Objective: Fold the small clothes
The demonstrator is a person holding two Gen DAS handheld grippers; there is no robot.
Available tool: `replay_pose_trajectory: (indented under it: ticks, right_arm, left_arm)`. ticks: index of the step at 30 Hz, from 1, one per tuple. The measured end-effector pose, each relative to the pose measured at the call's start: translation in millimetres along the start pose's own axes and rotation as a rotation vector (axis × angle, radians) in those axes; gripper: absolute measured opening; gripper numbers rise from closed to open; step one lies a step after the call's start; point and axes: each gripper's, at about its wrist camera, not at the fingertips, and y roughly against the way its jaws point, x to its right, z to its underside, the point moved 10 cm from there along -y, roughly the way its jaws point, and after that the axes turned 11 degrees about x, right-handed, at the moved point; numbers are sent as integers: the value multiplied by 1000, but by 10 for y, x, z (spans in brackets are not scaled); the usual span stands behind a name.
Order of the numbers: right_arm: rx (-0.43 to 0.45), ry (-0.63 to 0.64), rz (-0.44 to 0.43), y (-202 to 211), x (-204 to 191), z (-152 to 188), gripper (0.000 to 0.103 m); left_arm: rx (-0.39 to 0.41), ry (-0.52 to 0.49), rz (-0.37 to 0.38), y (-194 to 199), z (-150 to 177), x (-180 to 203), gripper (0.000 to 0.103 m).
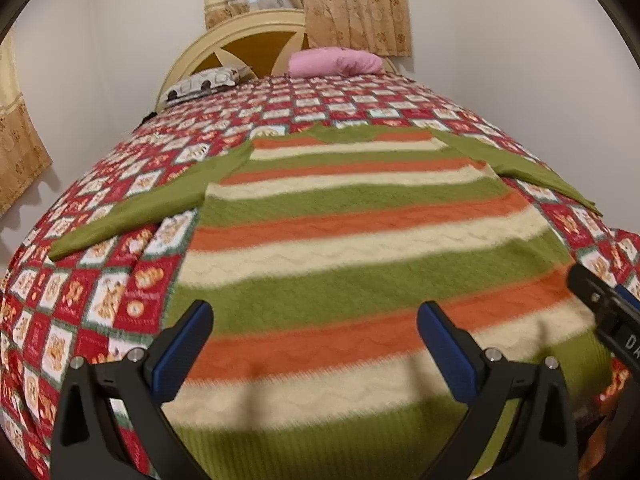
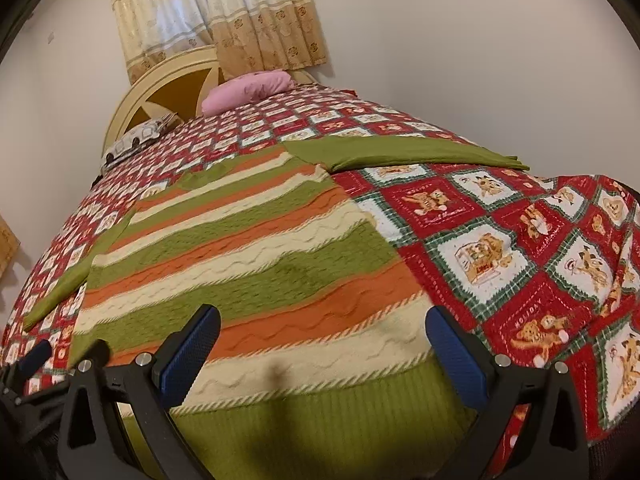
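"HOLIDAY" lettering on patchwork bedspread

bedspread right of sweater: free | pillows: far end

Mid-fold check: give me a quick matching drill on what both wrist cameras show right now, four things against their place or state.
Things:
1. striped sweater
2. pink pillow
3. left gripper
4. patterned pillow

Places or states:
A. jaws open above the sweater's hem, holding nothing
B. at the headboard, below the curtain
C. spread flat on the quilt, sleeves out to both sides
D. at the headboard's left end

Pairs: 1-C, 2-B, 3-A, 4-D
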Motion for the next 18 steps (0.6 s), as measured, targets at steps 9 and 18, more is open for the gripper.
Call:
replay_pose_trajectory:
  ticks: [9, 18]
  right_arm:
    - [107, -78, 118, -361, 976, -815, 101]
    - [38, -514, 239, -1273, 2786, -1436, 70]
  left_arm:
    - [62, -25, -100, -700, -582, -467, 103]
    - [-15, 42, -129, -1496, -441, -648, 103]
